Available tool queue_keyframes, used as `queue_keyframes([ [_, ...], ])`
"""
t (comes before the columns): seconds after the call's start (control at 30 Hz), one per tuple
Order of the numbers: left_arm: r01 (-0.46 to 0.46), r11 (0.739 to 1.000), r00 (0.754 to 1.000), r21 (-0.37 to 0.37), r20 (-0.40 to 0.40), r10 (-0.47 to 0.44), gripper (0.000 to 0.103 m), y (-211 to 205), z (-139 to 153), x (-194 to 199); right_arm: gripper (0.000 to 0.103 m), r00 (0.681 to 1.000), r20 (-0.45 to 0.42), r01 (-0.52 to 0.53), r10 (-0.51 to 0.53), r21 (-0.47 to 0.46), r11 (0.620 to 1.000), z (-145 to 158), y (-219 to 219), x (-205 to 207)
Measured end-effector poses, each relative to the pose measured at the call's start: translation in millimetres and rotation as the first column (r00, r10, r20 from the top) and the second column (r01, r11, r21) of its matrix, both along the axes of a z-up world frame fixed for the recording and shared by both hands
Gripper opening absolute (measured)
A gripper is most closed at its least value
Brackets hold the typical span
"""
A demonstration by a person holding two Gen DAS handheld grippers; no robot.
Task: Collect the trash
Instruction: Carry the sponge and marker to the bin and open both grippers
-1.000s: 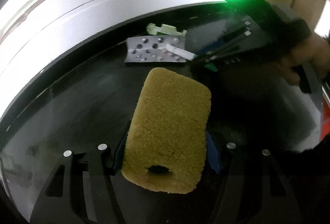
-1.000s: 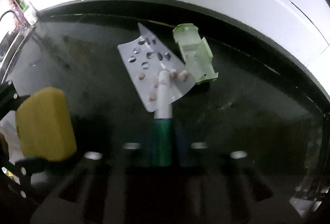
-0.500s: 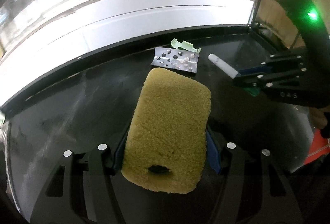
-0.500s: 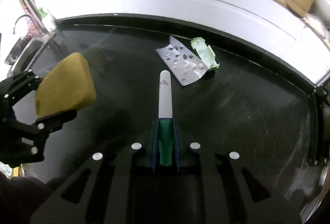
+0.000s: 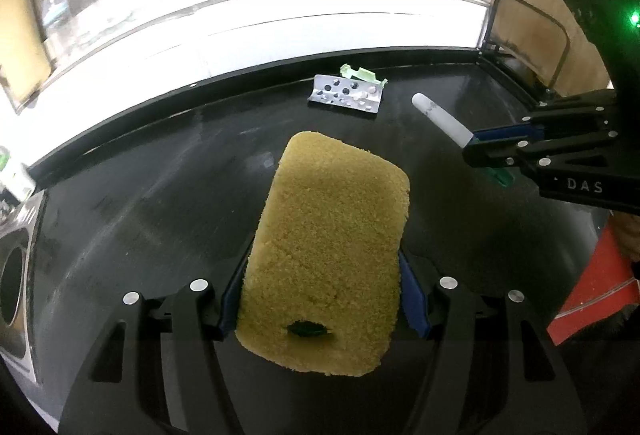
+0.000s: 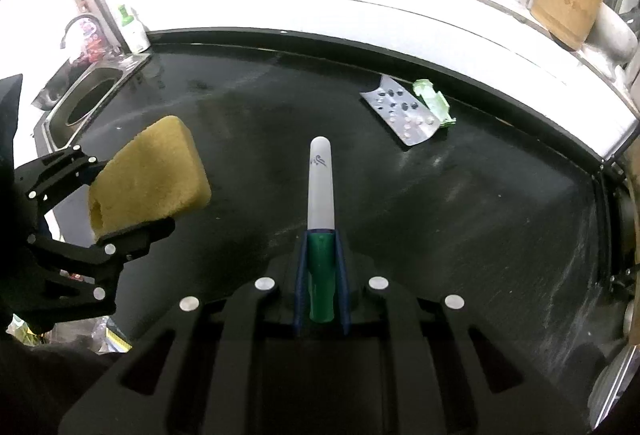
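Green marker [image 6: 320, 235] base hidden between right gripper [image 6: 320, 271] pads.

Black glossy counter [image 6: 248, 139], and lying on it near the back edge, a silver blister pack [image 6: 402, 113] with a green wrapper [image 6: 434, 101] touching it.

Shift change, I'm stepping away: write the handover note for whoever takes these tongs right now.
Left tongs: shut on the yellow sponge, held above the black counter.
Right tongs: shut on the green-and-white pen, also off the counter.
On the counter, near the back edge: the blister pack with the green plastic scrap beside it.
Done: sponge and pen picked up.
Left: bin both, then collect the pack and scrap. No bin in view.
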State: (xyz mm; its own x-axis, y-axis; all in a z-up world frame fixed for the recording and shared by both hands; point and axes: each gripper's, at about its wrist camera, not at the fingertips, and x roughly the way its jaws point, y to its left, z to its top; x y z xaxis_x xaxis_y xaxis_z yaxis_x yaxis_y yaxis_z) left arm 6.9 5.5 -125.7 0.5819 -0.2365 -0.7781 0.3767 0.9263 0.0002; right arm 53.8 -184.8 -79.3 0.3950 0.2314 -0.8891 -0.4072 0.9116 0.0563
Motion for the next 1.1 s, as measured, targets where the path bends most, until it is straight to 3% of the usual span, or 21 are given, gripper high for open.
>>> queue_keyframes([
  [0.4, -0.13, 0.992, 0.991, 0.0, 0.022, 0.13, 0.062, 49.7, 6.2, -33.4, 0.014, 0.992, 0.007, -0.122, 0.122, 0.016, 0.992, 8.4, 59.7, -22.5],
  [0.57, -0.241, 0.97, 0.97, 0.009, 0.028, 0.241, 0.062, 90.0, 8.1, -53.7, 0.014, 0.974, 0.011, -0.228, 0.228, 0.034, 0.973, 10.2, 110.6, -29.4],
  [0.67, -0.33, 0.944, 0.944, 0.008, 0.029, 0.33, 0.062, 121.1, 9.1, -71.9, 0.014, 0.949, 0.001, -0.316, 0.316, 0.045, 0.948, 7.5, 151.9, -37.6],
  [0.83, -0.509, 0.861, 0.861, 0.01, 0.008, 0.509, 0.062, 183.3, 6.7, -114.3, 0.014, 0.875, -0.015, -0.483, 0.485, 0.073, 0.873, 4.9, 233.2, -59.1],
  [0.9, -0.57, 0.822, 0.822, 0.019, -0.002, 0.57, 0.062, 205.5, 4.0, -131.8, 0.014, 0.827, -0.022, -0.558, 0.562, 0.088, 0.825, 3.1, 272.0, -74.6],
  [1.1, -0.756, 0.654, 0.652, 0.013, -0.066, 0.755, 0.062, 280.7, -16.4, -199.5, 0.014, 0.648, -0.045, -0.75, 0.76, 0.133, 0.648, -5.2, 382.6, -130.4],
])
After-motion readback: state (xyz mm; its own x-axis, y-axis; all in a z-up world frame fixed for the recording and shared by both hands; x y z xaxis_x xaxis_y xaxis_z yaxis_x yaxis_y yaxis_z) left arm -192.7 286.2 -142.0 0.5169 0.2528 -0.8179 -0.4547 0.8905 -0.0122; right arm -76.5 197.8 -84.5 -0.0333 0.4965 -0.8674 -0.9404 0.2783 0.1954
